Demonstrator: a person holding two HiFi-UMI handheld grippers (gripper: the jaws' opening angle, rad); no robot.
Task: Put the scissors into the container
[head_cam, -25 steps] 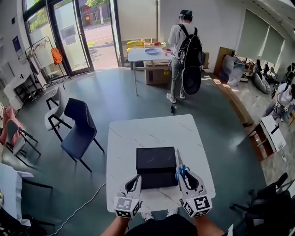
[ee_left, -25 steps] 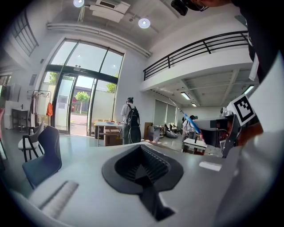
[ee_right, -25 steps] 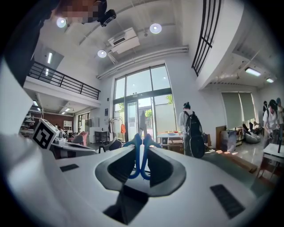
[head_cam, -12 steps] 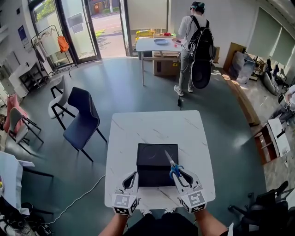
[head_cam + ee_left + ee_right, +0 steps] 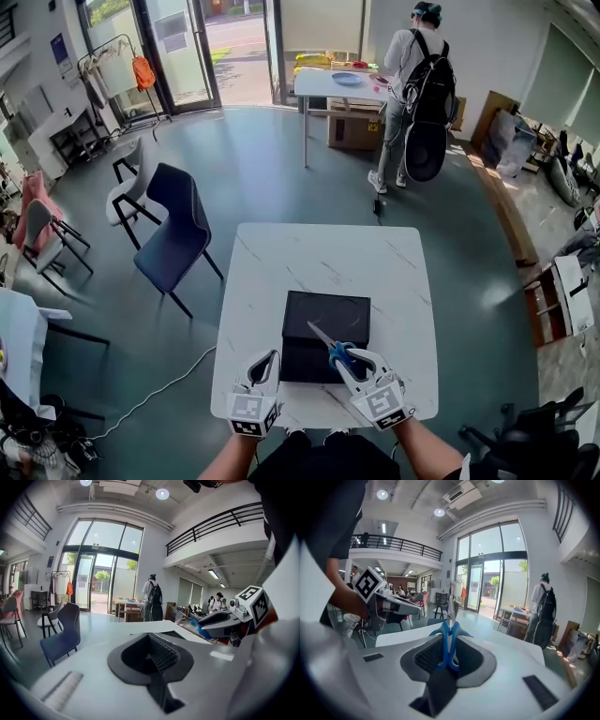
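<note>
A black open-topped container point(image 5: 326, 323) stands on the white marble table point(image 5: 328, 262), near its front edge. My right gripper point(image 5: 340, 357) is shut on the blue handles of the scissors point(image 5: 322, 337). Their blades slant up and to the left, over the container's front right part. In the right gripper view the scissors point(image 5: 449, 637) stand upright between the pads of the right gripper point(image 5: 447, 652). My left gripper point(image 5: 271, 355) hovers at the container's front left corner. Its fingers meet with nothing between them, as the left gripper view point(image 5: 152, 657) also shows.
A dark blue chair point(image 5: 173, 230) and a white chair point(image 5: 131, 187) stand left of the table. A cable point(image 5: 159, 389) runs across the floor. A person with a backpack point(image 5: 422, 89) stands at a far table point(image 5: 342, 86). More chairs stand at the left edge.
My right gripper has carried the scissors leftward, from the container's right edge to over its front right part. The blades have tipped from pointing away to slanting left. The left gripper has barely moved.
</note>
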